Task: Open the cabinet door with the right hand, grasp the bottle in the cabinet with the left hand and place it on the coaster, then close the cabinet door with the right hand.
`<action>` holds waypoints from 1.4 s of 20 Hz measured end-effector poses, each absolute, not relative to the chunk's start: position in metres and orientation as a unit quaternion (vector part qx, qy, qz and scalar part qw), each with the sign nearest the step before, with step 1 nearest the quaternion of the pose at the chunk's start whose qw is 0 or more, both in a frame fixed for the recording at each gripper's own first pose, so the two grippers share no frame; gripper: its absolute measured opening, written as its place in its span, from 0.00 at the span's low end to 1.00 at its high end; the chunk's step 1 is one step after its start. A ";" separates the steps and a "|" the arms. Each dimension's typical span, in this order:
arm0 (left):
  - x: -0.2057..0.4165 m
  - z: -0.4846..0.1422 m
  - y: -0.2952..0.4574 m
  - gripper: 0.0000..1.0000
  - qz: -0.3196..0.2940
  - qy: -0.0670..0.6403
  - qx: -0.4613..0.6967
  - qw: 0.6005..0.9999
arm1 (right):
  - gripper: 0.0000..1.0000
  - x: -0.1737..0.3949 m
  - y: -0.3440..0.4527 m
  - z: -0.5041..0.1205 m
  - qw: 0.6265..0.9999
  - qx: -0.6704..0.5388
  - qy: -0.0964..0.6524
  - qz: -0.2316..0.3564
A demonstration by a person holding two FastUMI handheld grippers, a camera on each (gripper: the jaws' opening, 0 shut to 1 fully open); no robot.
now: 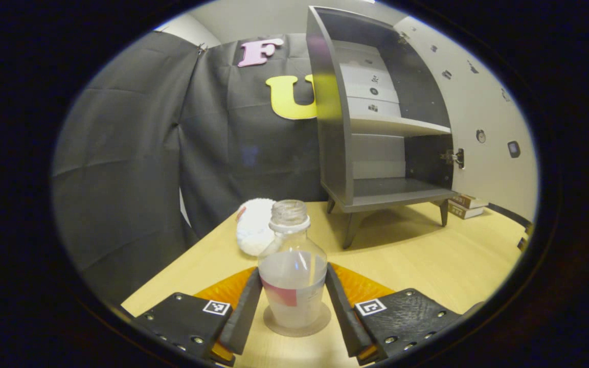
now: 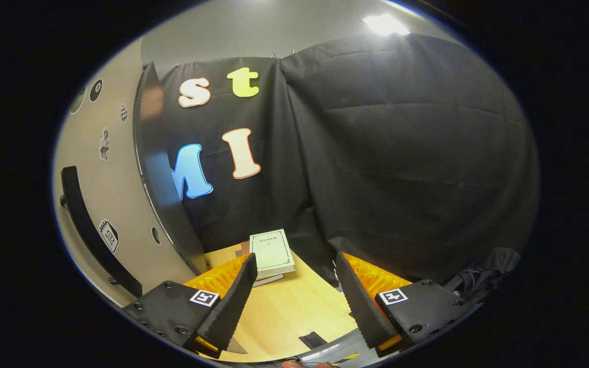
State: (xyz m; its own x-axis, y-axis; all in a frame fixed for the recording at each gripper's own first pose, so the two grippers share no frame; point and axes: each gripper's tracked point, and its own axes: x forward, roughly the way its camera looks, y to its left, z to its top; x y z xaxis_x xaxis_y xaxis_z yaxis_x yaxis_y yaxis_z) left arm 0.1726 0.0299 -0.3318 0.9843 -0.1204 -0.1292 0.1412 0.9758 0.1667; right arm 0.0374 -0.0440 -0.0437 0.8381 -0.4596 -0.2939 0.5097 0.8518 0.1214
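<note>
In the left gripper view, the bottle [image 1: 292,271] stands upright, neck up, on the coaster [image 1: 297,323] near the table's [image 1: 427,260] front edge. The left gripper [image 1: 293,306] is level, its fingers flanking the bottle; contact cannot be judged. A white puff [image 1: 253,227] lies behind. The cabinet [image 1: 376,112] stands open toward the far edge. In the right gripper view, the right gripper [image 2: 294,301] is spread and empty, beside the door [image 2: 120,204], facing books [image 2: 272,253].

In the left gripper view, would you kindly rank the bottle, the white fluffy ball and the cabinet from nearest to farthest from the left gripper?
1. The bottle, standing on the coaster between the left gripper's fingers.
2. The white fluffy ball, just behind the bottle, a little to its left.
3. The cabinet, farthest, at the back right of the table, its door open.
</note>
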 end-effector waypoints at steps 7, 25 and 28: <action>0.150 -0.268 0.028 0.83 -0.064 0.014 0.147 0.987 | 0.98 0.047 -0.047 -0.033 0.960 0.087 0.111 -0.243; 0.047 -0.093 0.032 0.83 -0.028 -0.077 0.050 0.995 | 0.97 0.019 -0.009 0.027 0.982 0.051 0.049 -0.178; 0.039 -0.073 0.028 0.83 -0.041 -0.091 0.042 0.994 | 0.97 0.023 0.018 0.036 0.988 0.052 0.040 -0.138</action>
State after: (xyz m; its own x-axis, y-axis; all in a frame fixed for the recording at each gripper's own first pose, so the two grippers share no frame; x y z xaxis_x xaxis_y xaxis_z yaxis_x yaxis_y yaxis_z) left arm 0.0391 0.0276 -0.0734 0.9801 -0.0898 0.1771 0.0746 0.9931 0.0904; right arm 0.0227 0.0181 0.0359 0.9586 -0.2689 -0.0941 0.2773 0.9564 0.0922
